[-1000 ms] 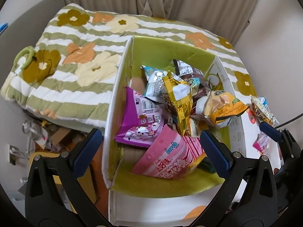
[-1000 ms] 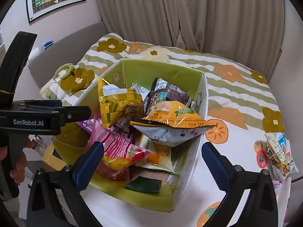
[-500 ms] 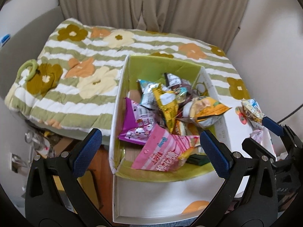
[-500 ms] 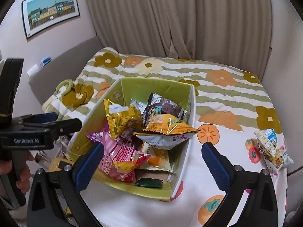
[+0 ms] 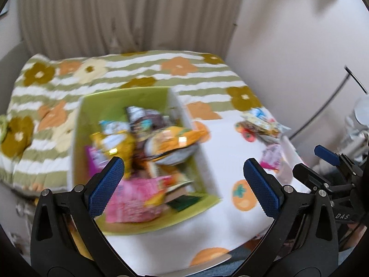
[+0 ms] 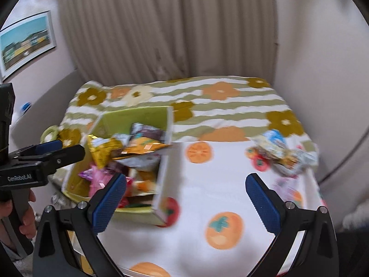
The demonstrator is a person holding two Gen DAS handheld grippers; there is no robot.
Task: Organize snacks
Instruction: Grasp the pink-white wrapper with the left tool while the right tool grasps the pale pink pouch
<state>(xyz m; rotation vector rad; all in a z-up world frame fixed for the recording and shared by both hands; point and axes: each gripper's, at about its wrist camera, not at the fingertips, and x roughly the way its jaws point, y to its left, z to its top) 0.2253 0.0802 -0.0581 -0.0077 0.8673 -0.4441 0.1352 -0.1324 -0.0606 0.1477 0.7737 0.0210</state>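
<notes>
A green-lined box (image 5: 124, 99) (image 6: 138, 115) stands on the bed, heaped with snack packets: an orange bag (image 5: 177, 138) (image 6: 143, 146), a yellow bag (image 5: 113, 143) (image 6: 103, 147) and a pink pack (image 5: 136, 196). Loose snack packets (image 5: 260, 124) (image 6: 281, 152) lie on the white fruit-print cloth to the right of the box. My left gripper (image 5: 184, 184) is open and empty, above the box's near right corner. My right gripper (image 6: 184, 196) is open and empty, above the cloth right of the box. Both views are blurred.
A green-striped flower quilt (image 5: 161, 73) (image 6: 230, 101) covers the bed behind the box. Curtains (image 6: 161, 34) hang at the back and a framed picture (image 6: 25, 43) is on the left wall. The left gripper's body (image 6: 41, 161) shows at the right wrist view's left edge.
Both grippers have pulled back and swung right. The box now sits farther away and to the left in both views, and more of the white cloth and loose packets shows.
</notes>
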